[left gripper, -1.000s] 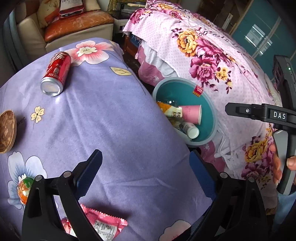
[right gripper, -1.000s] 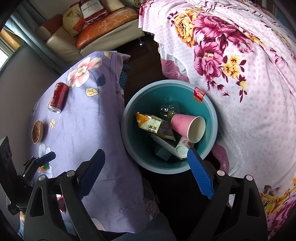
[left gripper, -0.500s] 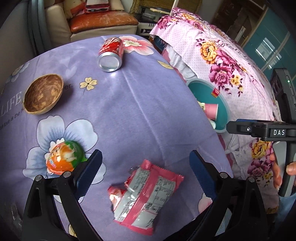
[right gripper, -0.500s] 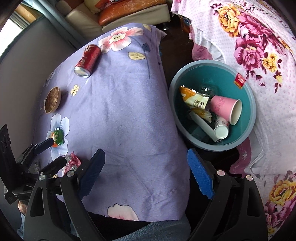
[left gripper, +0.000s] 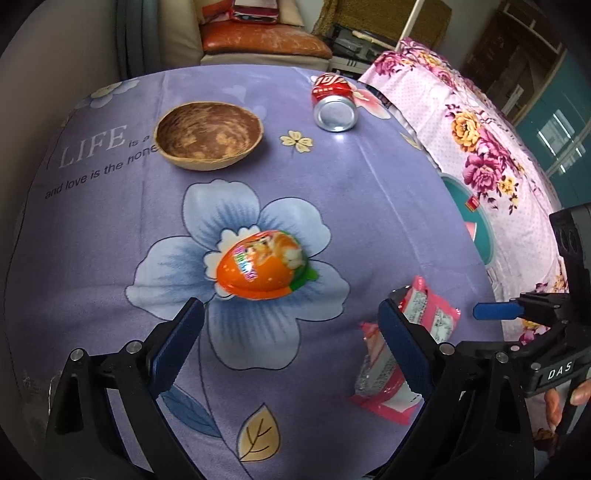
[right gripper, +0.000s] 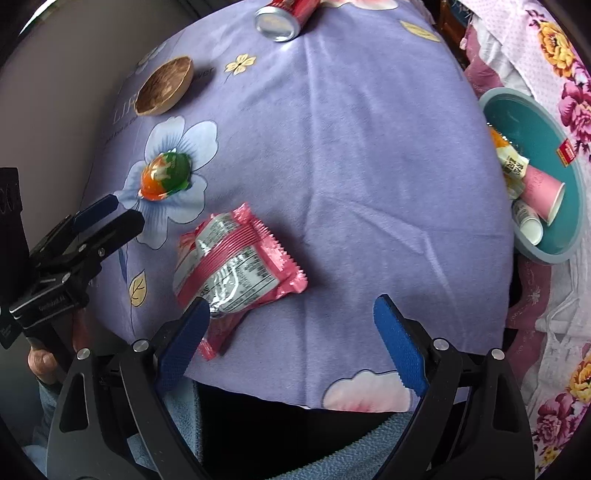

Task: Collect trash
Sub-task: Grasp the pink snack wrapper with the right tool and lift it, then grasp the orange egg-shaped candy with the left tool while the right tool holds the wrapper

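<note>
Both wide-open grippers, left point(left gripper: 291, 343) and right point(right gripper: 291, 339), had swung from the teal plastic basin point(right gripper: 570, 236) to the near pink foil wrapper point(right gripper: 236, 258), probably next.

left tongs point(left gripper: 291, 332) agape, right tongs point(right gripper: 291, 332) agape

The teal basin point(left gripper: 476, 221) is mostly hidden behind the table edge in the left wrist view. The red can point(right gripper: 282, 16) is cut off by the top edge in the right wrist view. Print on the pink wrapper point(right gripper: 236, 258) is too small to be read.
</note>
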